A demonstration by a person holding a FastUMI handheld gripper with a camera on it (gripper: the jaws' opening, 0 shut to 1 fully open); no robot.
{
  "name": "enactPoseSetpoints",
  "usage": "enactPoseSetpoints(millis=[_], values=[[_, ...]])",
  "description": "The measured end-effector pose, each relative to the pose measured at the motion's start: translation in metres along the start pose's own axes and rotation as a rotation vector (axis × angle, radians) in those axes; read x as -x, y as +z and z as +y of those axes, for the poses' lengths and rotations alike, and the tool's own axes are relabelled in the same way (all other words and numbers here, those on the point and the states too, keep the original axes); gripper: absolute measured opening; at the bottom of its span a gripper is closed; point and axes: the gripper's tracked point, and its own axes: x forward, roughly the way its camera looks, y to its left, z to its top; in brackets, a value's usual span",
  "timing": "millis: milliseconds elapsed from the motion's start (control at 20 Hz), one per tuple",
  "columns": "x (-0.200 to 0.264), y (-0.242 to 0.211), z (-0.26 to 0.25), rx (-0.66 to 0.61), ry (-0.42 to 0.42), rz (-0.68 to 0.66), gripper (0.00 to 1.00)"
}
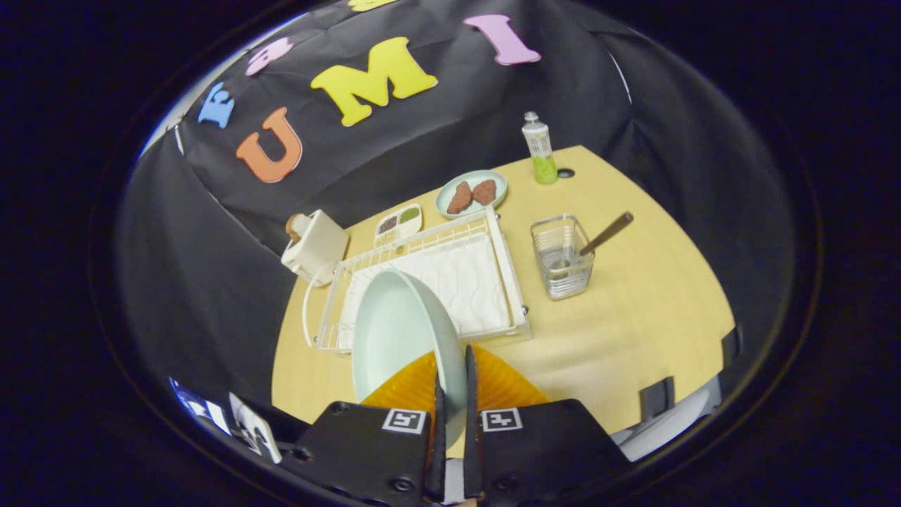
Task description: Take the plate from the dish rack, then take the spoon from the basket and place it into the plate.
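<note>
The fingers are clamped on the rim of the pale plate, which stands tilted just ahead of them, in front of the white dish rack. Beyond, to the right, the spoon leans in the wire basket on the surface.

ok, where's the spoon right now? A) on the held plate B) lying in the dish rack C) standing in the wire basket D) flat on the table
C: the spoon stands in the wire basket, handle leaning out, beyond the claw, which grips the plate by its rim.
</note>
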Motion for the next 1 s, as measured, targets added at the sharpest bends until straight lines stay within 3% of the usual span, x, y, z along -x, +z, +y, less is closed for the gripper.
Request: enactPoseSetpoints(millis=[150, 350, 550, 1000], values=[[-0.026, -0.036, -0.030, -0.005, 0.013, 0.041, 0.15], [-0.048, -0.070, -0.033, -0.059, 0.111, 0.051, 0.15], [-0.079, -0.086, -0.064, -0.091, 0.006, 0.040, 0.15], [-0.089, -0.108, -0.069, -0.082, 0.072, 0.072, 0.16]])
